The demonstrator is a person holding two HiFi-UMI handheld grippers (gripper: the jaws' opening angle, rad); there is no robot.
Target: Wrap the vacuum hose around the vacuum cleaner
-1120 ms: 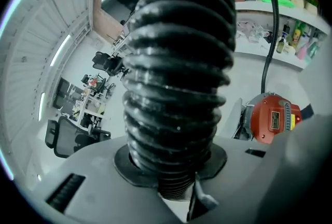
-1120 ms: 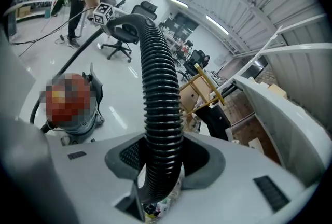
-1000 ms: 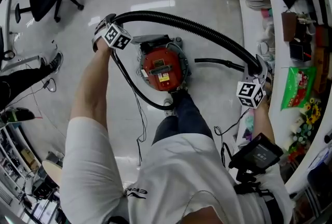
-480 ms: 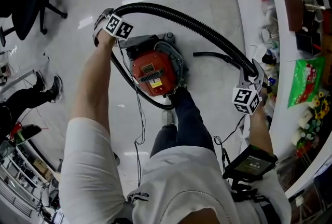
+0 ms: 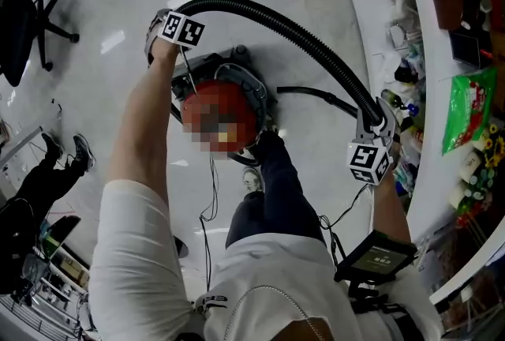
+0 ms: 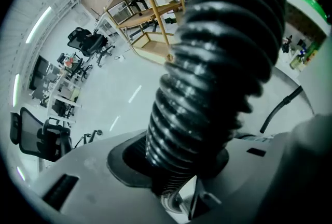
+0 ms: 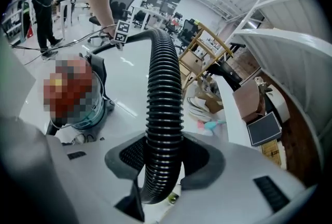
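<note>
A black ribbed vacuum hose [image 5: 300,31] arches above a round red and grey vacuum cleaner [image 5: 248,87], which stands on the glossy pale floor [image 5: 87,79] at centre frame. At upper left, the hose runs between the jaws of the left gripper [image 5: 160,28] and touches both; these jaws have just been easing apart. At right, the right gripper [image 5: 377,117] pinches the hose farther along, its jaws closed around the ribs.

Vacuum cleaner [image 5: 237,69]: top blurred out, label unreadable. Near side hidden behind person's leg [image 5: 276,189]. Hose [image 5: 308,38]: run by the cleaner mostly behind arm [image 5: 146,126]. Clutter on table [image 5: 422,71] at rt too small to ID, cut by edge. Chair [image 5: 20,31] cut off at left.
</note>
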